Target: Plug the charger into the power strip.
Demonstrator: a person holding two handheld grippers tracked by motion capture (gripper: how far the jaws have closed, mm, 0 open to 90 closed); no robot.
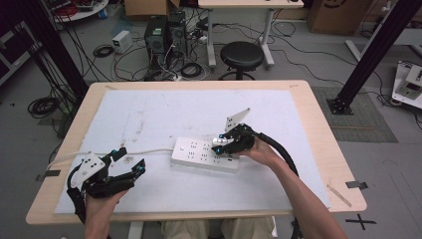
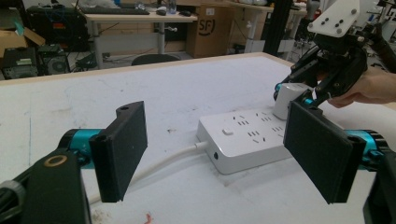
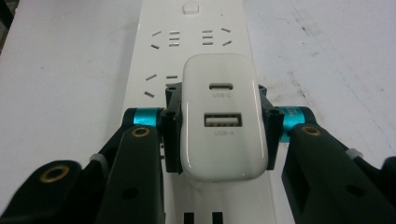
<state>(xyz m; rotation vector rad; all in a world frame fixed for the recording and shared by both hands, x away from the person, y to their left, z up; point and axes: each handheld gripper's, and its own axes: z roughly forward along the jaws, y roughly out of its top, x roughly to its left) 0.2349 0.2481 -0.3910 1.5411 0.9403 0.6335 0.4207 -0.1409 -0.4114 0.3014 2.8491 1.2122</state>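
Right tongs (image 3: 219,123): both black jaws pressed against the sides of a white USB charger (image 3: 222,116), one jaw per side. Charger face toward camera; USB-C port above, USB-A port below, both labelled. Charger sits over a white power strip (image 3: 187,42) running away from the camera. Strip's slot outlets and a square button visible beyond the charger. White table (image 3: 60,70) surface on either side.

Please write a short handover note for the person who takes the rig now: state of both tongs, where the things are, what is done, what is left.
Right tongs: shut on the white USB charger, held over the power strip.
Left tongs: open, empty, near the strip's cable end.
Power strip lies mid-table on the white mat, its cable running left.
Done: charger gripped at the strip. Whether it is fully seated cannot be told.
Probably left: confirm seating, release.
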